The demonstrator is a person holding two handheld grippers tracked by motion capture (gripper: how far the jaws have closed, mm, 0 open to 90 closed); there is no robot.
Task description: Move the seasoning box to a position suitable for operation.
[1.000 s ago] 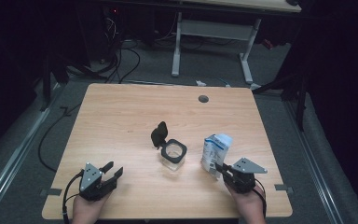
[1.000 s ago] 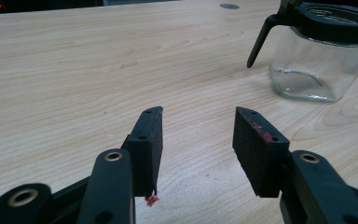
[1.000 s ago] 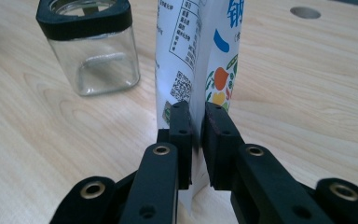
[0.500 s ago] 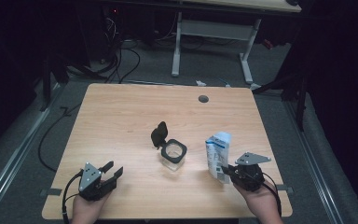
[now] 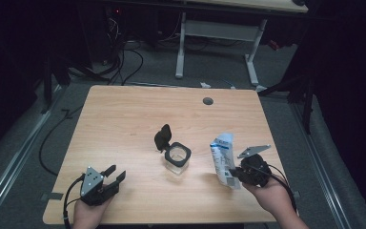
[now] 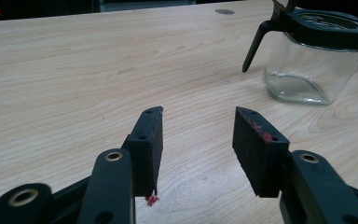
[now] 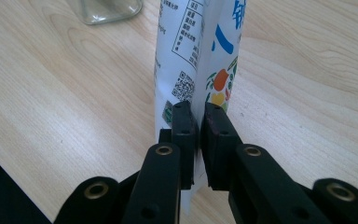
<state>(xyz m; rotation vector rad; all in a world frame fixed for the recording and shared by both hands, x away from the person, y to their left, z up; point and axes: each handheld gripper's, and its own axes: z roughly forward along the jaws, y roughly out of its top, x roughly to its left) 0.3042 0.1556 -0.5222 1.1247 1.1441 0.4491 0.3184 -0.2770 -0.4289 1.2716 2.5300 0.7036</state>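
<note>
The right gripper point(image 5: 232, 172) is clamped on the white-and-blue printed foil pouch point(image 5: 223, 157), held upright near the surface's point(image 5: 124, 114) right edge, presumably for pouring into the open-lidded clear glass jar point(image 5: 177, 159) mid-surface, while the left gripper point(image 5: 113, 174) rests apart, empty, near the front-left corner.

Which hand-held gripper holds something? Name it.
The right hand-held gripper: its jaws pinch the white printed pouch, while the left hand-held gripper stands open, holding nothing.

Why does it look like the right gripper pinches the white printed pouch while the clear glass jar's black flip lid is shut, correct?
Not quite: the black flip lid stands open, hinged up off the clear glass jar, as the high view shows. The right gripper does pinch the white printed pouch.
</note>
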